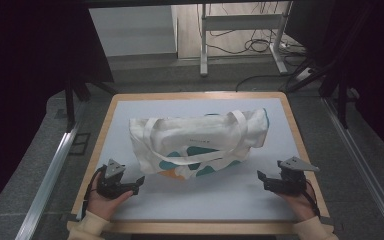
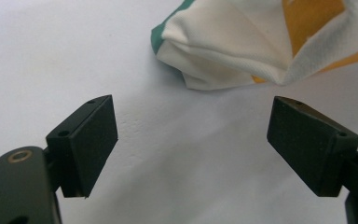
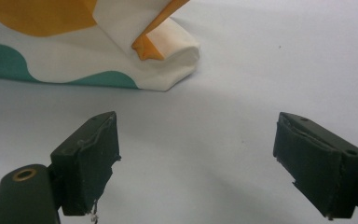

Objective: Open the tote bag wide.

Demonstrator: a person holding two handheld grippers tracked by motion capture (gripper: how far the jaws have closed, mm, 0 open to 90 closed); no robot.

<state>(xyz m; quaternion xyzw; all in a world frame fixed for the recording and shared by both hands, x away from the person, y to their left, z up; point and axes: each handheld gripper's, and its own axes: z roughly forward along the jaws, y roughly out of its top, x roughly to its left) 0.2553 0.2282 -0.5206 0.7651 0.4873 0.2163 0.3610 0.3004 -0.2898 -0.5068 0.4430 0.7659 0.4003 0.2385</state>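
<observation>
Your left gripper (image 1: 139,181) and right gripper (image 1: 260,176) both sit released — jaws spread wide, nothing between them — low over the table (image 1: 200,200) near your edge. The white tote bag (image 1: 200,142) lies flat mid-table between and beyond them, its handles draped across it, touching neither gripper.

The left gripper (image 1: 139,181) sits at the lower left of the high view, held in the left hand (image 1: 102,200), jaws spread wide and empty. At the lower right, the right hand (image 1: 297,202) holds the right gripper (image 1: 261,178) likewise agape, both pointing inward.
</observation>
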